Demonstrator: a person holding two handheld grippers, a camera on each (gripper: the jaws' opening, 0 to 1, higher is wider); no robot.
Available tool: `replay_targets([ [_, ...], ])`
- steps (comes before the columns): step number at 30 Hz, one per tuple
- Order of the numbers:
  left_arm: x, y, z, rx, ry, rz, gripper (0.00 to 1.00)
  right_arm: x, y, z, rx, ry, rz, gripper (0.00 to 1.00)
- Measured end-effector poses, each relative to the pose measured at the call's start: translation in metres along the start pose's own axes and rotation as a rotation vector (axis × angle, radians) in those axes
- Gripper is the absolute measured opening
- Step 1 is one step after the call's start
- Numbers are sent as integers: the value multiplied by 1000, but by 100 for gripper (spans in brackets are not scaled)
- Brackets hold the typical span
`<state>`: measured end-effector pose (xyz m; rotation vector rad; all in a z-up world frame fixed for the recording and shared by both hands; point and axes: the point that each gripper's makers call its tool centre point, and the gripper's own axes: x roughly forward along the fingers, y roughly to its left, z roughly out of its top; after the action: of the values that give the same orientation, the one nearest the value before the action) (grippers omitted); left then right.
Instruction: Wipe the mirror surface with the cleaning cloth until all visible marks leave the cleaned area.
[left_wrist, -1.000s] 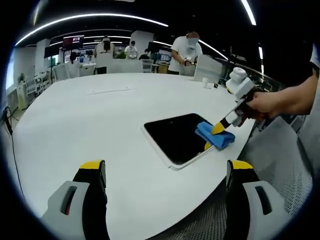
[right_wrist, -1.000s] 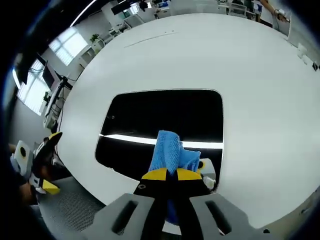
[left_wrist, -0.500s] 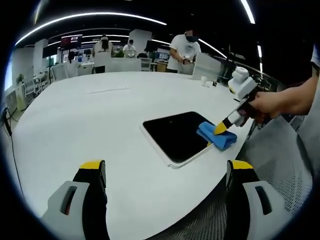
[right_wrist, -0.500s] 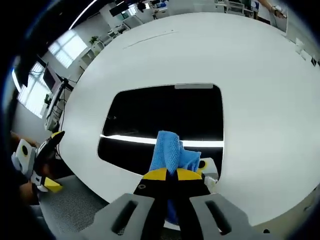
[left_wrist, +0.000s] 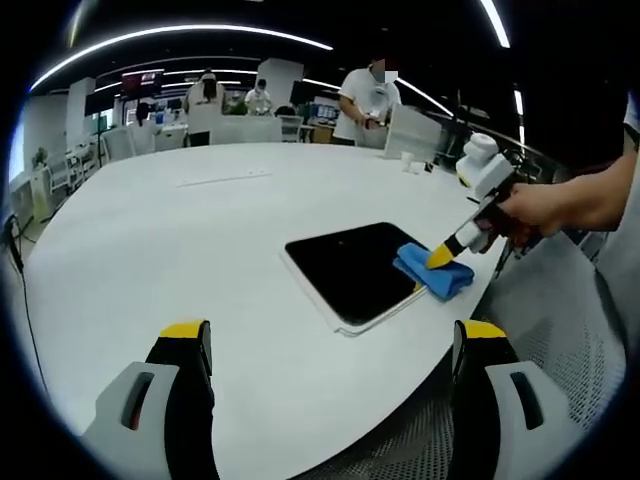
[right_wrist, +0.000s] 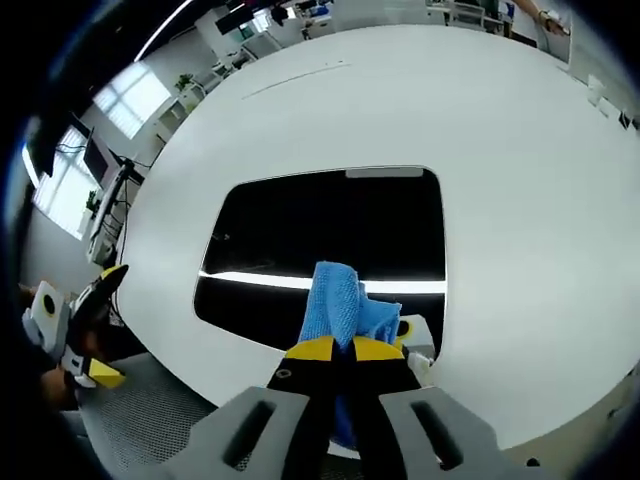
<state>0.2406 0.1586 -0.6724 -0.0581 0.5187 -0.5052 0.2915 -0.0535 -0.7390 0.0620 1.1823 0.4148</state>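
We see the mirror (right_wrist: 330, 250), a dark rounded rectangle with a pale frame, lying flat near the table edge. The blue cleaning cloth (right_wrist: 345, 305) sits bunched on its near corner.

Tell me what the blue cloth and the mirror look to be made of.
Cloth: soft woven or microfibre-like fabric, matte, judging by its bunched folds and fine knit texture. Mirror: glossy glass-like surface in a pale frame; it looks dark and reflects a sharp bright light strip. Exact materials uncertain.
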Motion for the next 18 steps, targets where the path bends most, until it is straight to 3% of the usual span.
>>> replay_targets([
  [5,-2,3,4,-17,-30,17,99,0,0,-1,-34,16,0,0],
  [18,-2,3,0,-4,-1,15,99,-1,-1,-1,-53,26,27,0],
])
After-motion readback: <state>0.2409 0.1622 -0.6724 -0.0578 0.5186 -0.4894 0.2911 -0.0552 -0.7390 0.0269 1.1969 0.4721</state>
